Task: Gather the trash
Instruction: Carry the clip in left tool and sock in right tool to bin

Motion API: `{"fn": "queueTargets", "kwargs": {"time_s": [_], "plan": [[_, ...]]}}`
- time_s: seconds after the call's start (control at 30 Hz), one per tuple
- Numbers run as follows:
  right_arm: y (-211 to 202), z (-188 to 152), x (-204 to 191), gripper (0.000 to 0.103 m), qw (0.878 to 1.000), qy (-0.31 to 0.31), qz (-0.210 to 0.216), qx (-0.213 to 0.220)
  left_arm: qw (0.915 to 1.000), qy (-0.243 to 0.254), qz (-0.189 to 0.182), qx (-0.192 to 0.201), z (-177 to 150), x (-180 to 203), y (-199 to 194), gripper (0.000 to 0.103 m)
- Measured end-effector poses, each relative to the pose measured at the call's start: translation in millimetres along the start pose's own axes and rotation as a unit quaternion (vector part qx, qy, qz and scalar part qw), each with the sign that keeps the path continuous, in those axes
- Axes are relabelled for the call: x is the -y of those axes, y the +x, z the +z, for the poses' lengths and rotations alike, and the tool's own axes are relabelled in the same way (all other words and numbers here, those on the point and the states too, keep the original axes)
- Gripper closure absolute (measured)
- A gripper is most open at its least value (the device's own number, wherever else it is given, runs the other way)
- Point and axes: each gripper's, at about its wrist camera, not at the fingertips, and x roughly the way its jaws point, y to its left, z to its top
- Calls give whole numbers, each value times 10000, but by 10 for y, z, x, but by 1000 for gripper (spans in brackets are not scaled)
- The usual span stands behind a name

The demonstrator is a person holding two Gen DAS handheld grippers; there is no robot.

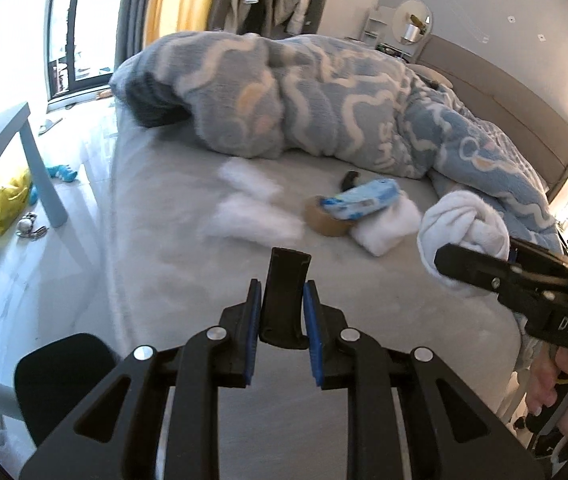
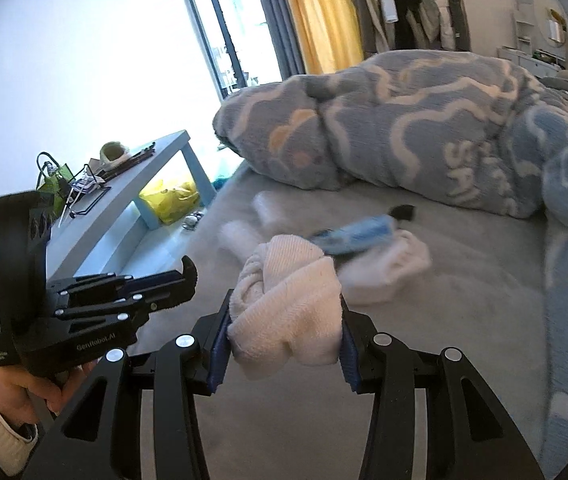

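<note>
Right gripper (image 2: 284,332) clamped on balled white sock (image 2: 288,304), lifted off bed (image 1: 188,280). Left gripper (image 1: 283,300) pinches flat black piece (image 1: 286,292) (identity unclear). Remaining litter ahead: blue wrapper (image 1: 360,196) atop tape roll (image 1: 326,220), long axis running left-right, blurred tissues (image 1: 248,208) beside; left gripper nearer.

A bunched white cloth (image 2: 288,304) is sitting pinched between the right gripper's (image 2: 284,336) blue pads, hanging above the grey bed. A flat black piece (image 1: 284,300) is standing upright in the left gripper (image 1: 283,300). Further back, a blue wrapper (image 1: 360,198) is lying across a tape roll (image 1: 326,220) and another white wad (image 1: 388,228), touching both
</note>
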Motion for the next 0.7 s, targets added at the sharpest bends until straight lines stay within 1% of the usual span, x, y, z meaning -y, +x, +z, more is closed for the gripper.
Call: {"fn": "queueTargets", "kwargs": {"time_s": [0.3,0.4,0.7], "plan": [[364,169,-526,57,9995,-231,199,-103,9995,-159,265,32,-37,-547,-222,80],[503,196,-710,57,9989,-228,360,-171,9991,-239,352,31,-69,-750,-293,80],[833,279,-1323,57,9962,-508,640,-286,9966,-432,665,-229,-252,-1335,-389,80]]}}
